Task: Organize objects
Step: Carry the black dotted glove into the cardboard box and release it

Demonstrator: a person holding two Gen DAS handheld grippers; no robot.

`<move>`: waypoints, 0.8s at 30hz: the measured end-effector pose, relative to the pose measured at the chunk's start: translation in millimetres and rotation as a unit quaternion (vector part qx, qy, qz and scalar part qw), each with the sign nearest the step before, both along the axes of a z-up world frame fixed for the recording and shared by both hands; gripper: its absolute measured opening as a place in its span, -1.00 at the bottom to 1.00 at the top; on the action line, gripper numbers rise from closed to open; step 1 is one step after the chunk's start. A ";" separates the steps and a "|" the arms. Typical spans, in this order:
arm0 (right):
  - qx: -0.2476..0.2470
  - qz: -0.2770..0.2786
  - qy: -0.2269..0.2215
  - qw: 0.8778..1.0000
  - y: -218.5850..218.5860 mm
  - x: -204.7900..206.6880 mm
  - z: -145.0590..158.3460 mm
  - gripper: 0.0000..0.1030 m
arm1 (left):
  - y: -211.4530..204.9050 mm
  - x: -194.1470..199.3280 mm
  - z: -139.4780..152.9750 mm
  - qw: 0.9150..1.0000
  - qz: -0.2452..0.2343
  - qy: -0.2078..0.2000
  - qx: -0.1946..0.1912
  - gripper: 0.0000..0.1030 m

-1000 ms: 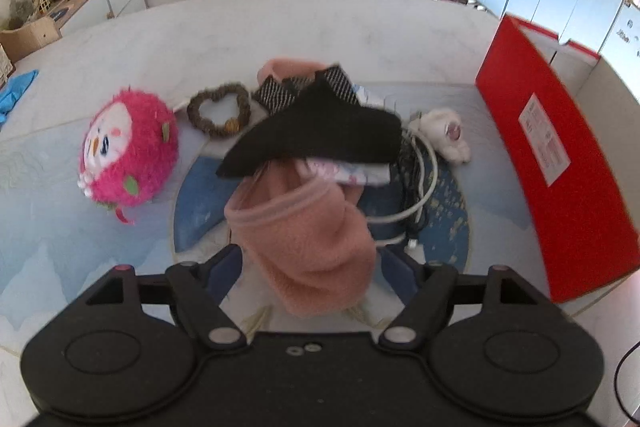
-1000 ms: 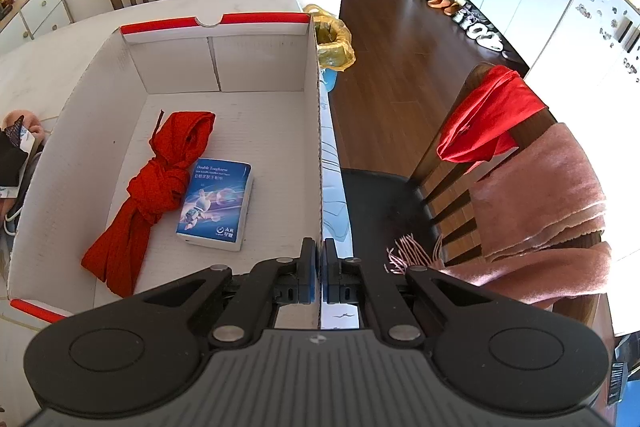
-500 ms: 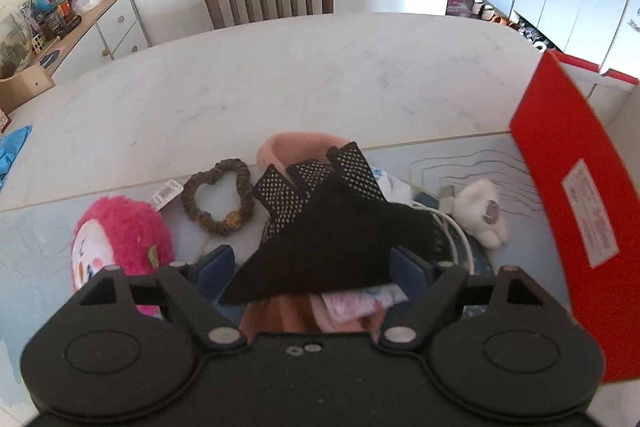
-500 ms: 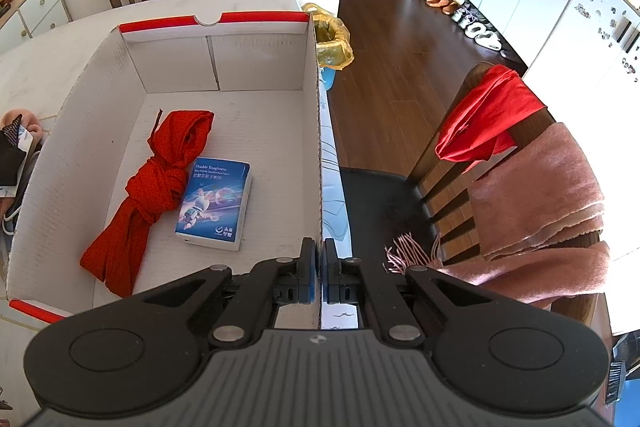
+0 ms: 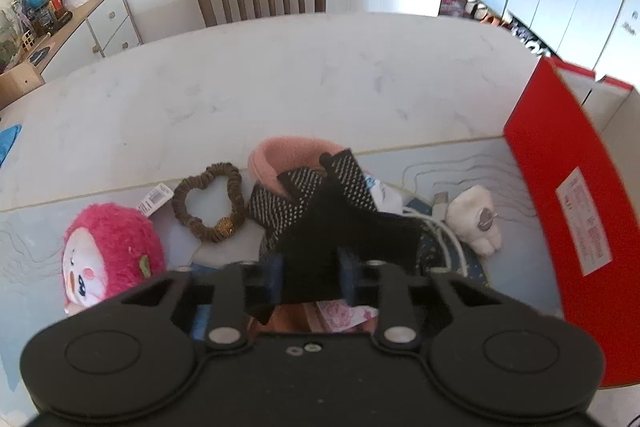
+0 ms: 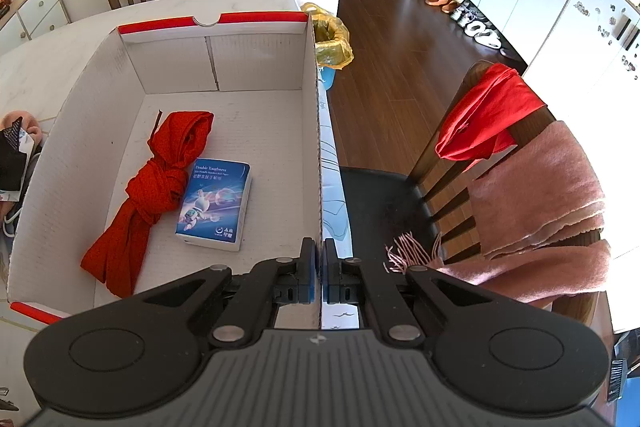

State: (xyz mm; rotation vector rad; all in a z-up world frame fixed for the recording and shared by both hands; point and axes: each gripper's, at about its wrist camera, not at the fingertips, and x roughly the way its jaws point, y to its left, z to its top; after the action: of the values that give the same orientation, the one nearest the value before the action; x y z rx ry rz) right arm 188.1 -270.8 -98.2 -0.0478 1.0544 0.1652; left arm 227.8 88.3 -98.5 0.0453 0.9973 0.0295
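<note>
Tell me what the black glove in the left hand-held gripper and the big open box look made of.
Black glove with dotted fingers: soft knit fabric, matte; pale grip dots, possibly rubbery. Red-and-white open box: corrugated cardboard, judging by the fluted cut edges and fold creases; plain white inside, smooth red outside.

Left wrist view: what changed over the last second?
The left gripper moved in over the pile, away from the pink sock, and its jaws are closing on the black glove, now between the fingers. The pile itself lies as before. The right gripper stayed shut over the box.
</note>
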 end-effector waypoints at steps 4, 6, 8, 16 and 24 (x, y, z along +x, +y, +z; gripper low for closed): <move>0.000 0.000 0.000 1.000 0.3 0.0 0.2 -0.95 | 3.0 -1.1 11.1 1.000 -0.003 -0.010 -0.009 -0.86; 0.001 0.000 0.000 1.000 0.1 0.3 0.1 -0.95 | 3.5 -3.0 18.9 1.000 -0.008 -0.018 -0.020 -0.87; 0.001 0.001 0.000 1.000 -0.1 0.5 0.1 -0.95 | 3.1 -4.8 27.7 0.999 -0.010 -0.027 -0.023 -0.88; 0.001 0.005 -0.002 1.000 1.5 2.1 -0.5 -0.95 | -9.7 -13.4 75.4 0.996 -0.036 -0.062 -0.050 -0.88; 0.002 0.007 -0.002 1.000 2.7 3.5 -1.8 -0.95 | -55.8 -20.7 112.2 0.987 -0.098 -0.089 -0.087 -0.88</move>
State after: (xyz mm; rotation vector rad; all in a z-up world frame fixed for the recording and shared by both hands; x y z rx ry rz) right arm 191.6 -268.1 -100.0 -0.0520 1.0500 0.1786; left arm 207.2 32.5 13.7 -0.0187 0.8108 -0.2292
